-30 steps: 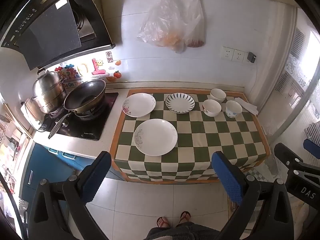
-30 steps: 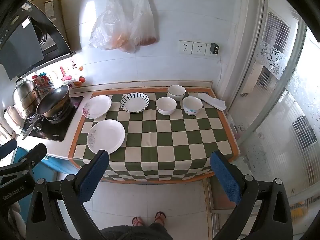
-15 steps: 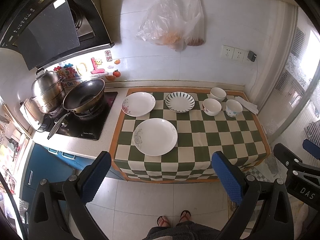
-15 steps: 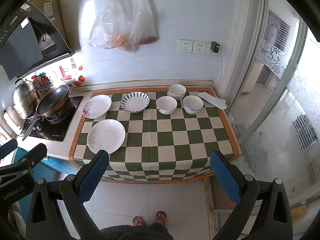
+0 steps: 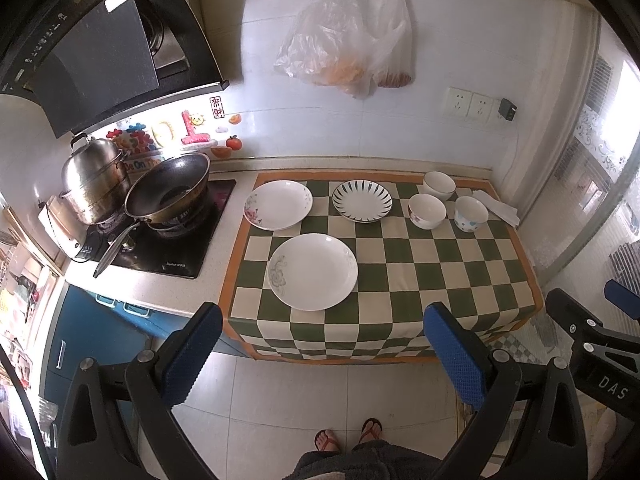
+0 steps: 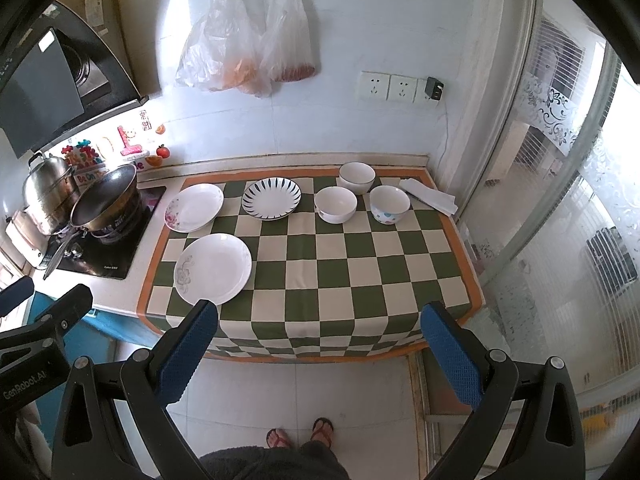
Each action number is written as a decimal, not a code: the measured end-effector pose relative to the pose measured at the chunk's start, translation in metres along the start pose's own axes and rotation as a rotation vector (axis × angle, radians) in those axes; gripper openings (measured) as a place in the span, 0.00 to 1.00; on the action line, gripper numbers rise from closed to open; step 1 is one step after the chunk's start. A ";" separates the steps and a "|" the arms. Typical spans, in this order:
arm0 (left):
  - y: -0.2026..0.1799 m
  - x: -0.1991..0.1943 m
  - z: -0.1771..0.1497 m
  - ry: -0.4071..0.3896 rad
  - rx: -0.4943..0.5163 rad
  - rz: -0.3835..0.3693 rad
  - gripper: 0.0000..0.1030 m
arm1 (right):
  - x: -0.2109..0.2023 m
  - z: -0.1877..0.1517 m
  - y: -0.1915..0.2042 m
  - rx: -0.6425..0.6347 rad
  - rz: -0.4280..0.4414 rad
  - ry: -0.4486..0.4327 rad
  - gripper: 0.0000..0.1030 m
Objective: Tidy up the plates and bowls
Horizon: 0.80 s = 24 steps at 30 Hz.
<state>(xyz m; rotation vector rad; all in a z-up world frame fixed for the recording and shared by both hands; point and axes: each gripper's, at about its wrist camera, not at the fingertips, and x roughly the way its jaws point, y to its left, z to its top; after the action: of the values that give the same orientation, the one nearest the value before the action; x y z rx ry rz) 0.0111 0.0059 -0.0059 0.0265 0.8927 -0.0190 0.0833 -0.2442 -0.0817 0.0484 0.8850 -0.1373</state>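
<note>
The checked cloth [image 5: 400,264], green and cream squares with an orange border, covers the counter [image 5: 160,284] and hangs over its front edge; its long side runs from 9 to 3 o'clock in both views. All the dishes sit on it, upright and open side up, none stacked.

The biggest is the white plate [image 5: 313,271] with a grey flower print on its left rim, lying at about 7 o'clock on the cloth, near the front edge. Behind it at 10 o'clock is the plate with pink flowers [image 5: 278,204], slightly overhanging the cloth's left border. At 12 o'clock, just beside that one, lies the striped plate [image 5: 362,201], white with dark radiating strokes round the rim.

Three bowls cluster at 1 to 2 o'clock: a plain white bowl [image 5: 439,185] at the back, a red-patterned bowl [image 5: 427,211] in front of it, and a blue-dotted bowl [image 5: 471,213] to the right, near a folded white cloth [image 5: 496,208].

The left gripper [image 5: 320,356] and right gripper [image 6: 318,354] hang over the floor, well short of the counter, jaws wide apart and holding nothing.
</note>
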 end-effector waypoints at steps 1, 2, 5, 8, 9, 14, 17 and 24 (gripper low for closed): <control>0.000 0.000 0.000 0.000 0.000 0.001 1.00 | 0.001 0.000 0.000 0.000 0.001 0.001 1.00; 0.000 0.000 0.000 -0.001 0.001 0.000 1.00 | 0.001 0.000 0.001 0.001 -0.001 0.001 1.00; 0.000 0.002 0.000 -0.001 0.001 0.000 1.00 | 0.001 0.001 0.001 0.001 0.000 0.002 1.00; 0.001 0.002 0.000 0.001 0.000 0.000 1.00 | 0.003 0.003 0.001 0.000 -0.001 0.004 1.00; 0.001 0.003 0.000 0.002 0.001 0.000 1.00 | 0.003 0.003 0.001 0.001 0.000 0.005 1.00; 0.001 0.002 0.001 0.002 0.001 0.001 1.00 | 0.004 0.005 0.001 0.002 0.001 0.006 1.00; 0.001 0.002 0.001 0.002 0.001 0.000 1.00 | 0.005 0.005 0.001 0.004 0.003 0.007 1.00; 0.002 0.002 0.001 0.003 0.000 -0.001 1.00 | 0.012 0.011 0.000 0.010 0.013 0.018 1.00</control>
<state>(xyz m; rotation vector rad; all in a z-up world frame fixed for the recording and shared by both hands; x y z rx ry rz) 0.0130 0.0077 -0.0066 0.0265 0.8959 -0.0199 0.0991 -0.2466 -0.0846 0.0644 0.9014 -0.1294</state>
